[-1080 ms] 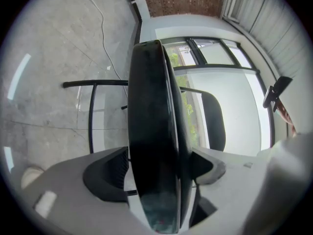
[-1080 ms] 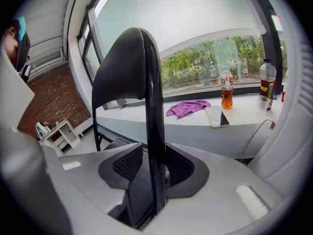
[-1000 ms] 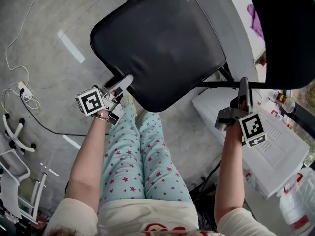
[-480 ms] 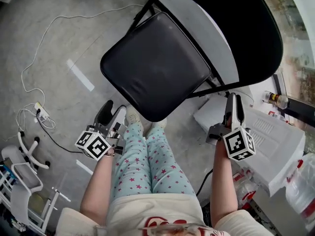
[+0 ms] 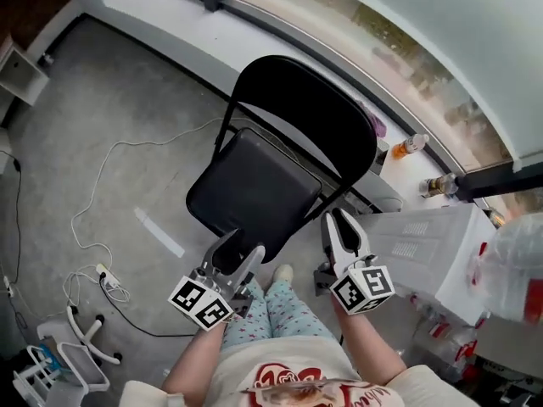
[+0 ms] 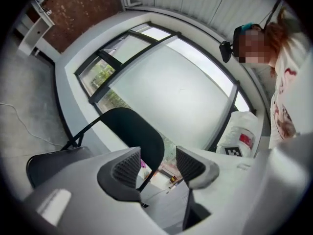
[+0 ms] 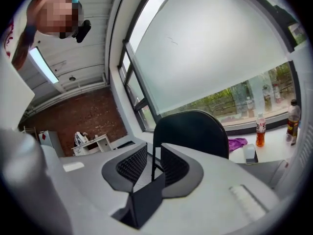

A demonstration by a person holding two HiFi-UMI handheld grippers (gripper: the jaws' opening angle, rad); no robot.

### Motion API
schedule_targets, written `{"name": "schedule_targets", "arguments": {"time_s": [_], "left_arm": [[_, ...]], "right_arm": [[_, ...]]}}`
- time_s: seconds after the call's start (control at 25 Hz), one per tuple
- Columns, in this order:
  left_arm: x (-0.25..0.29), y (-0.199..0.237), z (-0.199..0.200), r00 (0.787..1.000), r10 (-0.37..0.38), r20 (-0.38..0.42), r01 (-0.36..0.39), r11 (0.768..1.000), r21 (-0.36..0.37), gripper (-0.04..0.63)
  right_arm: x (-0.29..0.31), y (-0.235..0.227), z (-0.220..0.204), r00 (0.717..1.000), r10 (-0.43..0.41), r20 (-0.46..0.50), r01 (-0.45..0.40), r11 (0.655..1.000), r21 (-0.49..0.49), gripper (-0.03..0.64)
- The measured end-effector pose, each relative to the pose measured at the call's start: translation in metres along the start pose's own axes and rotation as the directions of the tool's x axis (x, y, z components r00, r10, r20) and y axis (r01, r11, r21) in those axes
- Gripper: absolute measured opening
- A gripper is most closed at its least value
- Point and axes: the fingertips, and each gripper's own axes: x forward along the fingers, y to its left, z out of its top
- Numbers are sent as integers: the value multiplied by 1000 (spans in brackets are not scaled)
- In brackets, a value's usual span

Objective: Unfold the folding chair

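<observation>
The black folding chair stands unfolded on the grey floor, with its seat (image 5: 254, 189) level and its backrest (image 5: 305, 117) upright toward the window. My left gripper (image 5: 238, 250) hovers over the seat's near edge, open and empty; in the left gripper view (image 6: 156, 163) the backrest (image 6: 134, 131) shows far beyond its jaws. My right gripper (image 5: 339, 222) is off the chair's right side. Its jaws have just been closing and stand narrowly apart with nothing between them (image 7: 154, 163); the backrest (image 7: 193, 131) lies well beyond them.
A white cable (image 5: 119, 168) and a power strip (image 5: 106, 274) lie on the floor at the left. A white box (image 5: 433, 244) and a plastic bag (image 5: 517, 261) sit at the right. Bottles (image 5: 407, 147) stand on the window sill. A white rack (image 5: 51, 367) is at lower left.
Both grippers have risen away from the chair and drawn back toward the body. The right jaws have narrowed. The whole chair has come into view, standing open.
</observation>
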Motion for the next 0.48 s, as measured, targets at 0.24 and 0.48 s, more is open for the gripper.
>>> {"name": "schedule_targets", "arguments": {"time_s": [0.24,0.48], "left_arm": [[15,-77,46,995,-88,45,82,990,115,197],[15,-126,69,989,-131,63,115,972,204,34]], "right_arm": [[-33,35,50,989,109,101,-106,994,-32,78],[-64,62,99,962,177,206,-159,982,-105,25]]}}
